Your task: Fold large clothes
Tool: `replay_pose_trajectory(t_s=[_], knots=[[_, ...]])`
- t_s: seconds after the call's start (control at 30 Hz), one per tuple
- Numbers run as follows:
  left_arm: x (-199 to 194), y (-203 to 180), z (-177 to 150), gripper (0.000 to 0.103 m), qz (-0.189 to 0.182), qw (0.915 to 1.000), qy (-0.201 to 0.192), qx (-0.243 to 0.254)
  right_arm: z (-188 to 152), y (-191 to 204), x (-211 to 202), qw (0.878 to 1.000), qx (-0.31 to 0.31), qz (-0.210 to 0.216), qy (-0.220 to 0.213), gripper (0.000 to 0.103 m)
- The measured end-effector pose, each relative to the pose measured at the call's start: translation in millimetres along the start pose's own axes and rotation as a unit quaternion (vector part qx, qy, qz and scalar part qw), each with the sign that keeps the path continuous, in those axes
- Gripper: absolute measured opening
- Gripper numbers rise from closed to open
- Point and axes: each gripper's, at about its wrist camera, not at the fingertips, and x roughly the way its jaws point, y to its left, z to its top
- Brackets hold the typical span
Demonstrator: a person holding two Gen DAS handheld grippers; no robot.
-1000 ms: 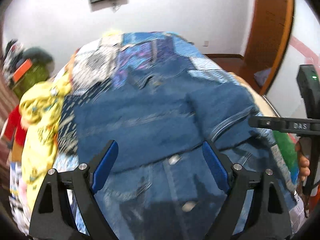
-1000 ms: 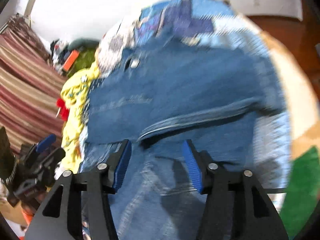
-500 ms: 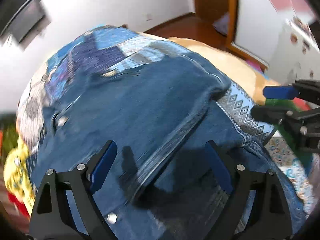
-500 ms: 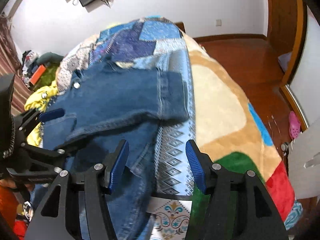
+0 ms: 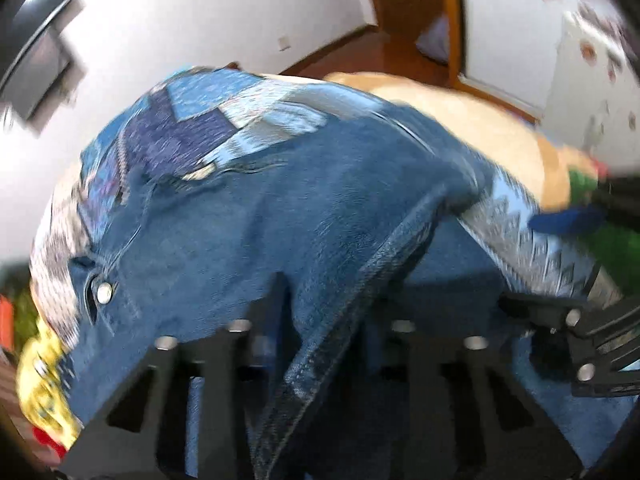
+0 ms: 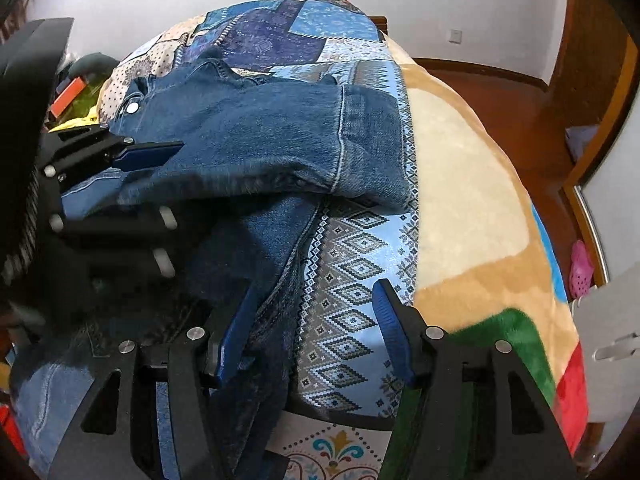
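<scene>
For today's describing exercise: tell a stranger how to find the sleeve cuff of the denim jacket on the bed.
Start at the bed's blue patchwork blanket. On it lies the denim jacket, one sleeve folded across it towards the beige blanket. The sleeve cuff is that sleeve's end: a stitched band set off by a pale seam, overhanging the diamond-patterned strip.

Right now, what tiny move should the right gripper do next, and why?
Probably close the right gripper on the blue denim jacket's side edge. Its jaws stand open with that edge lying between them on the blue patterned quilt, and the left gripper seems to pinch the folded sleeve.
</scene>
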Motion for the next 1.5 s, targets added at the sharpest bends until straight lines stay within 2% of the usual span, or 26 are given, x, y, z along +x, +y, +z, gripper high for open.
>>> replay_pose_trajectory(t_s=[0.1,0.17,0.27,0.37,0.47,0.6,0.67,0.7,0.87,1.0,1.03,1.07,1.1,1.13,1.2,1.27,1.33,1.43,1.5], knots=[[-18.8,33.5,3.0,0.010,-0.033,0.9968,-0.021,-0.069,-0.4,1.0,1.4,1.000,-0.003,-0.006,0.003,0.057],[-40.0,58.1,1.2,0.009,-0.028,0.9928,-0.046,-0.107,-0.5,2.3,3.1,1.000,-0.008,-0.013,0.005,0.057],[-72.2,101.8,-11.7,0.009,-0.027,0.9819,-0.076,-0.171,-1.2,4.5,4.3,1.000,-0.014,-0.022,0.008,0.057],[-97.4,143.5,-41.2,0.009,-0.010,0.9702,-0.090,-0.225,-1.9,4.9,5.3,1.000,-0.014,-0.023,0.011,0.061],[-99.8,172.0,-80.5,0.009,-0.002,0.9615,-0.071,-0.265,-1.5,9.5,8.5,1.000,-0.015,-0.019,0.012,0.073],[-76.9,189.6,-142.4,0.022,0.002,0.9481,-0.009,-0.318,-1.0,20.4,13.6,0.998,-0.032,-0.042,0.015,0.077],[-62.5,200.0,-178.4,0.037,-0.014,0.9335,0.016,-0.358,-1.8,23.1,14.9,0.998,-0.036,-0.048,0.016,0.077],[-59.4,201.7,-189.4,0.045,-0.020,0.9284,0.017,-0.371,-2.2,23.2,15.1,0.998,-0.036,-0.048,0.017,0.077],[-59.2,210.6,-233.1,0.060,-0.053,0.8997,-0.003,-0.433,-1.1,25.9,18.4,0.997,-0.042,-0.056,0.021,0.078],[-60.4,218.7,-244.3,0.061,-0.085,0.8802,-0.019,-0.467,0.9,28.9,20.7,0.997,-0.041,-0.063,0.026,0.079],[-58.7,219.6,-247.3,0.061,-0.093,0.8727,-0.022,-0.479,0.9,29.5,21.4,0.997,-0.040,-0.065,0.026,0.080],[-57.0,220.7,-247.9,0.061,-0.096,0.8699,-0.022,-0.483,0.9,30.0,21.9,0.997,-0.039,-0.067,0.026,0.080],[-57.8,218.1,-248.5,0.062,-0.091,0.8716,-0.021,-0.481,0.6,31.0,21.2,0.996,-0.039,-0.069,0.027,0.080],[-59.5,214.0,-244.2,0.062,-0.077,0.8799,-0.017,-0.469,0.7,31.7,21.6,0.996,-0.039,-0.072,0.027,0.080],[-64.5,203.8,-232.1,0.062,-0.032,0.9043,-0.007,-0.426,1.2,32.7,22.4,0.996,-0.038,-0.074,0.028,0.080],[-72.5,187.7,-214.6,0.062,0.027,0.9351,0.002,-0.353,1.5,33.5,23.1,0.996,-0.035,-0.078,0.027,0.080],[-77.4,170.4,-197.2,0.064,0.071,0.9583,0.009,-0.276,1.6,34.8,24.0,0.996,-0.034,-0.081,0.026,0.081],[-76.6,145.8,-178.0,0.074,0.112,0.9775,0.008,-0.178,1.6,36.7,24.9,0.995,-0.032,-0.088,0.025,0.082],[-73.6,126.7,-168.0,0.077,0.133,0.9838,0.010,-0.120,1.8,36.4,24.6,0.995,-0.031,-0.088,0.024,0.082]])
